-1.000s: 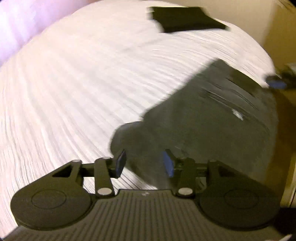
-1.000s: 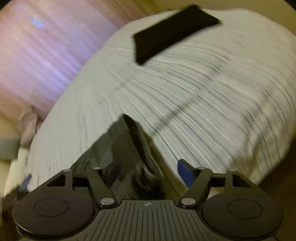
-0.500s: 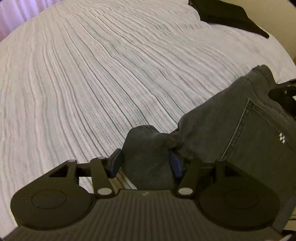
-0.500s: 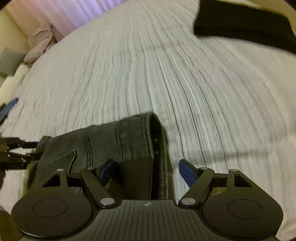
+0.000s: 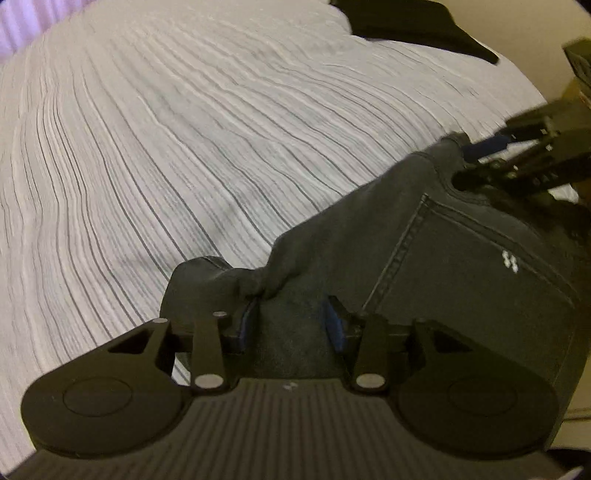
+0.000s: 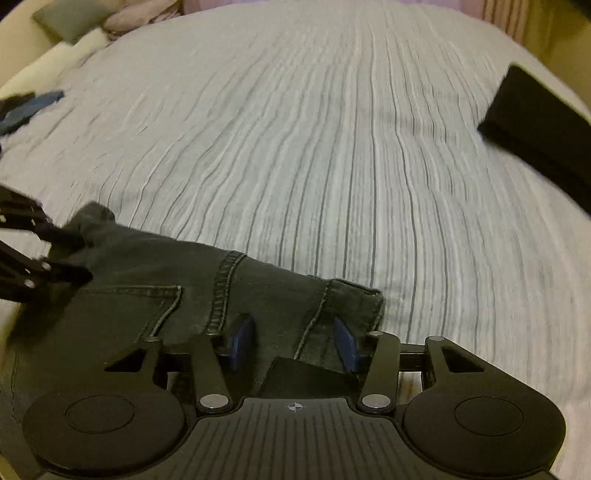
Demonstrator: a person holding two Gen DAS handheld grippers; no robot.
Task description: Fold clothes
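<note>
Dark grey jeans [image 5: 461,258] hang stretched between both grippers over the striped bedspread [image 5: 184,147]. My left gripper [image 5: 291,321] has a bunched corner of the waistband between its blue pads, and its jaws are closing tighter on it. In the right wrist view the jeans [image 6: 166,295] show a back pocket and seam. My right gripper [image 6: 295,341] is closing its jaws on the other waistband end, pads against the denim. Each gripper shows in the other's view: the right gripper [image 5: 491,155] at the upper right, the left gripper [image 6: 55,254] at the far left.
A folded black garment [image 5: 413,22] lies at the bed's far edge; it is the black garment [image 6: 535,136] on the right in the right wrist view. Pillows and pale cloth [image 6: 122,22] sit beyond the bedspread [image 6: 332,147]. A blue object [image 6: 29,110] lies left.
The right gripper's view has swung round and its jaws have narrowed onto the waistband. The jeans now lie spread wider between the grippers. The left gripper kept its hold and sank a little.
</note>
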